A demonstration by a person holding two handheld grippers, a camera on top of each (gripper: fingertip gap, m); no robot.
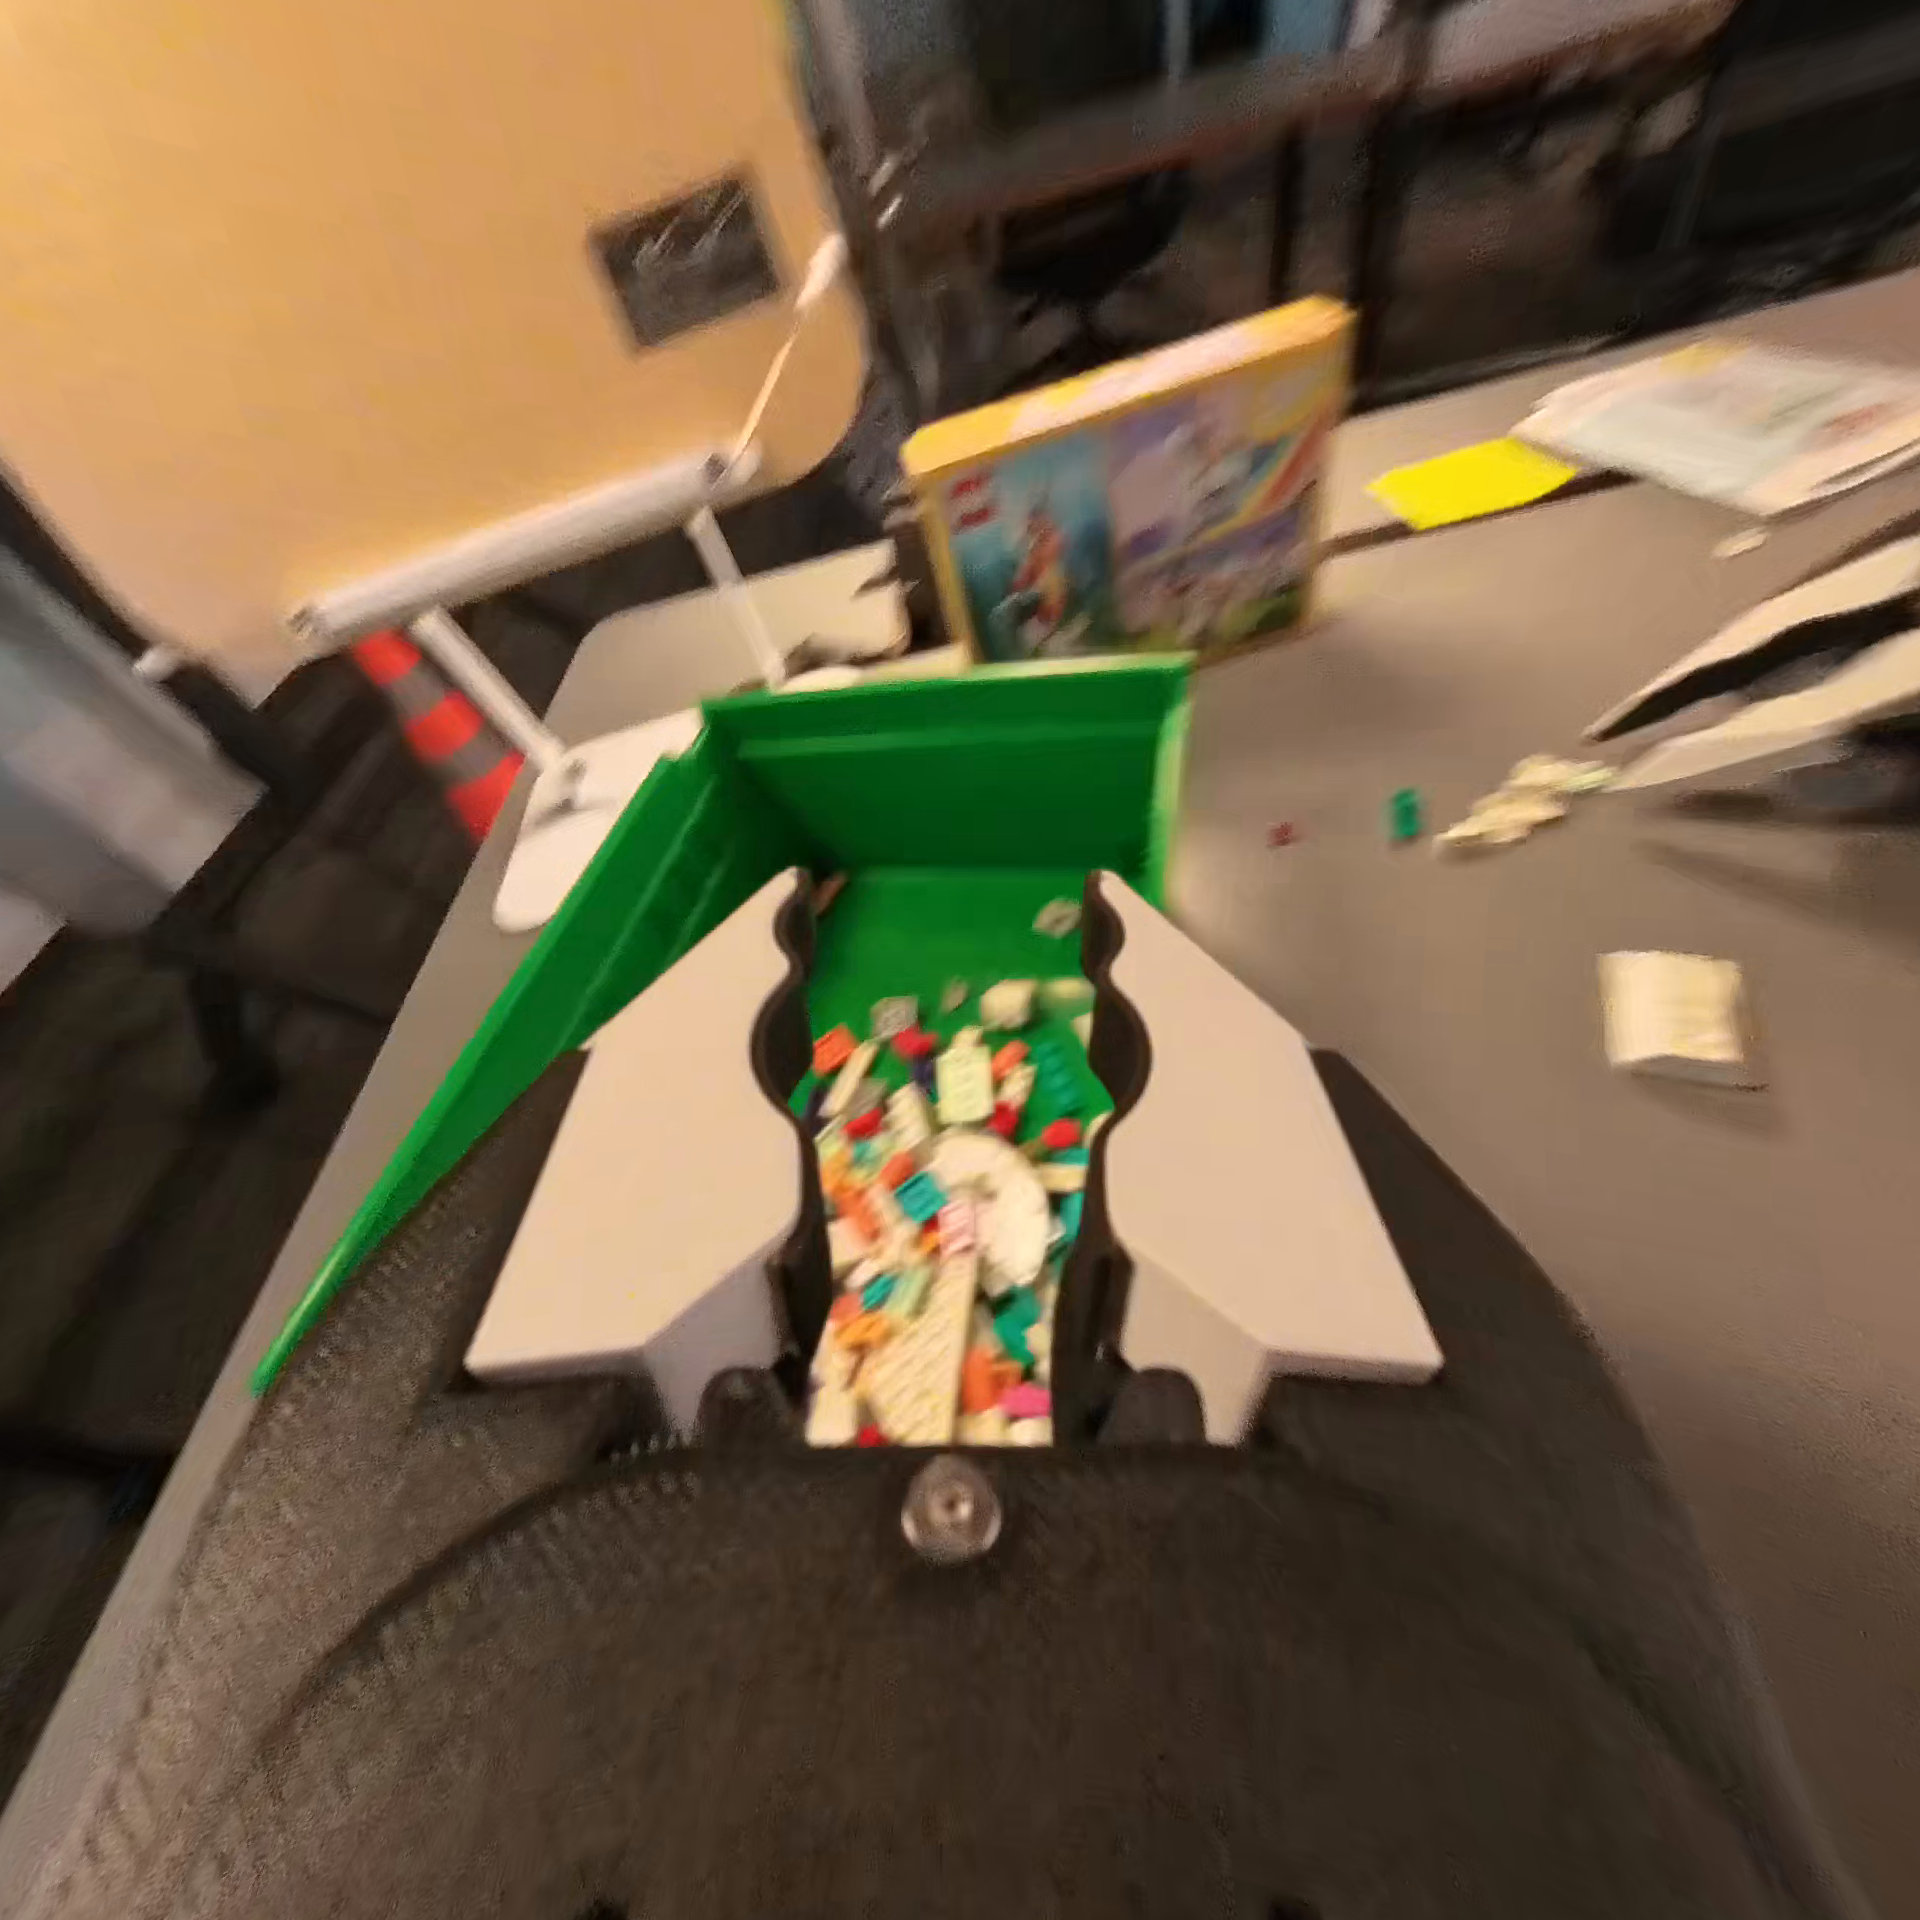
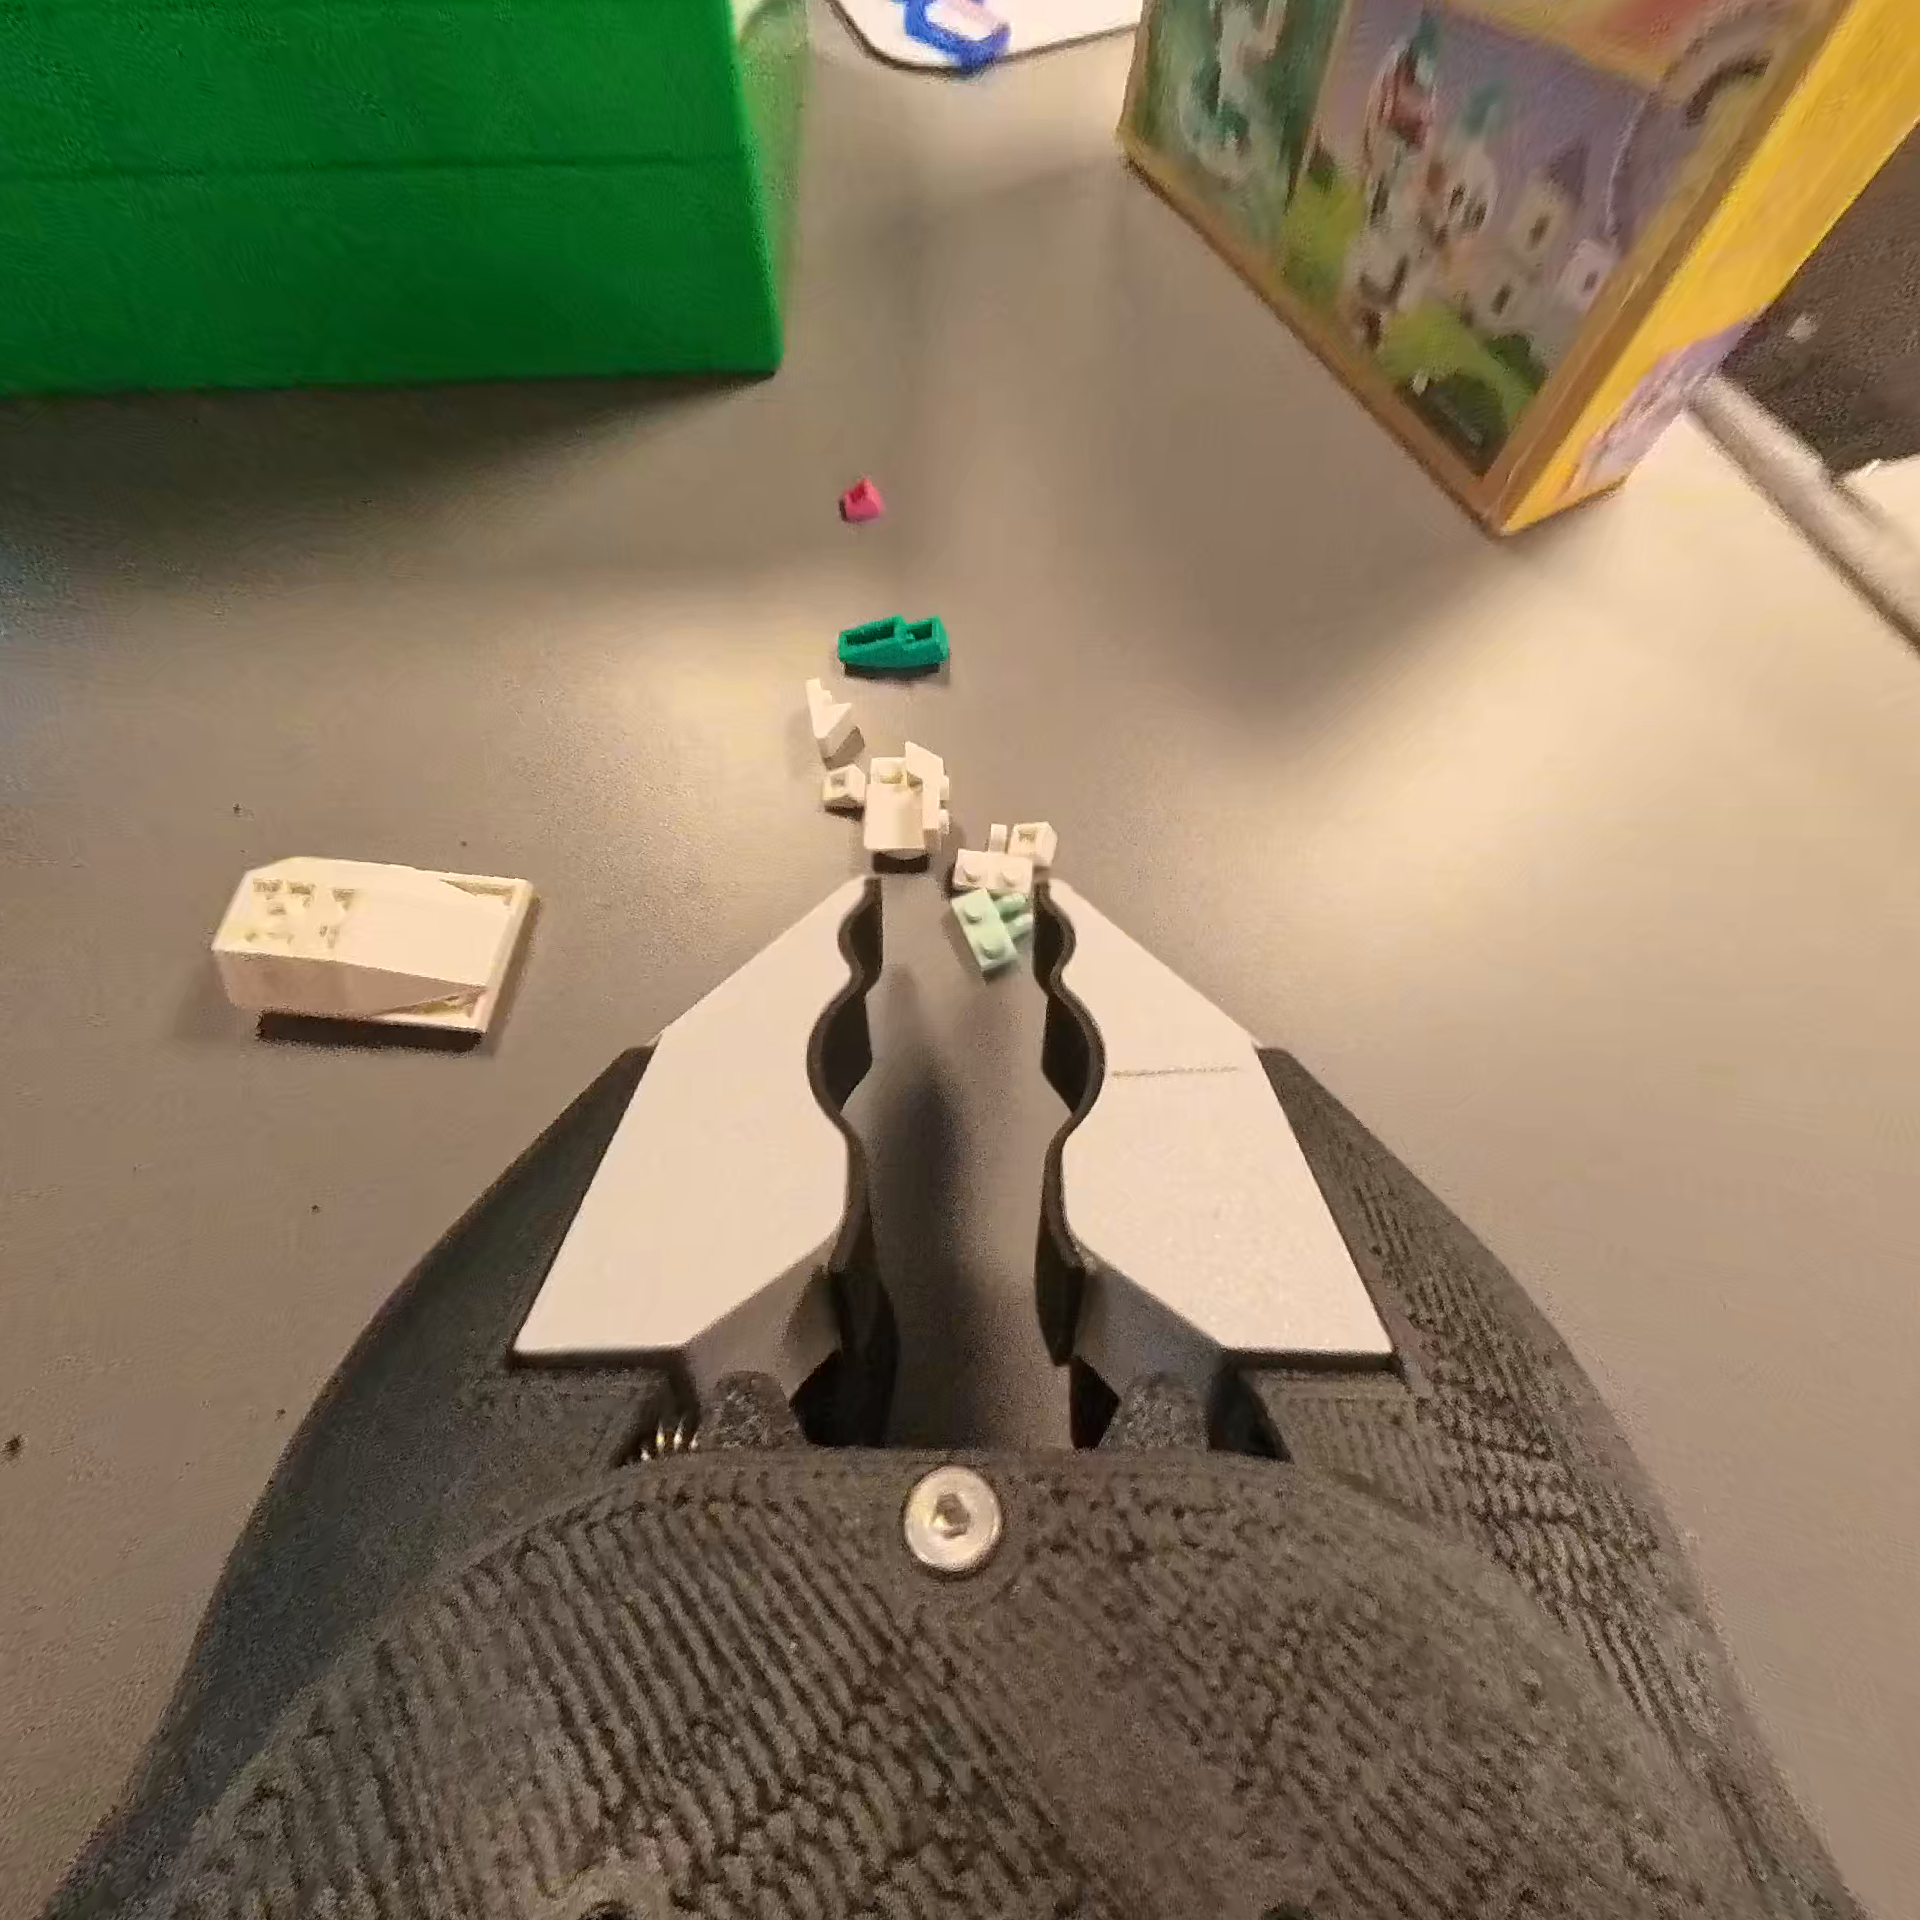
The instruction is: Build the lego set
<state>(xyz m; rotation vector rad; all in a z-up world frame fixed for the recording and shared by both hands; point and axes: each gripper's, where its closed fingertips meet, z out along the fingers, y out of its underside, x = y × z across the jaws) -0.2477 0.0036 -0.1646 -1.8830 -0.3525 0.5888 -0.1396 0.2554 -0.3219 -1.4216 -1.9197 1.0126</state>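
Observation:
My left gripper point(image 1: 951, 883) is open and empty, held over an open green bin point(image 1: 935, 769). The bin holds a heap of several small coloured bricks point(image 1: 935, 1195), seen between the fingers. My right gripper point(image 2: 956, 888) is open, low over the grey table. A mint brick point(image 2: 987, 930) lies between its tips, close to the right finger. A cluster of small white bricks point(image 2: 899, 810) lies just past the tips. A dark green brick point(image 2: 894, 646) and a pink brick point(image 2: 862, 501) lie farther on. The right gripper also shows in the left wrist view point(image 1: 1756, 675), by the white bricks point(image 1: 1517, 800).
A white wedge-shaped piece point(image 2: 374, 945) lies left of my right gripper. The green bin's outer wall point(image 2: 384, 187) stands far left and a yellow toy box point(image 2: 1507, 208) far right. A yellow sheet point(image 1: 1470, 480), booklets point(image 1: 1725, 416), a desk lamp point(image 1: 520, 561) and an orange cone point(image 1: 447, 727) lie beyond. The left gripper's tips are roughly 30 cm from the right gripper's.

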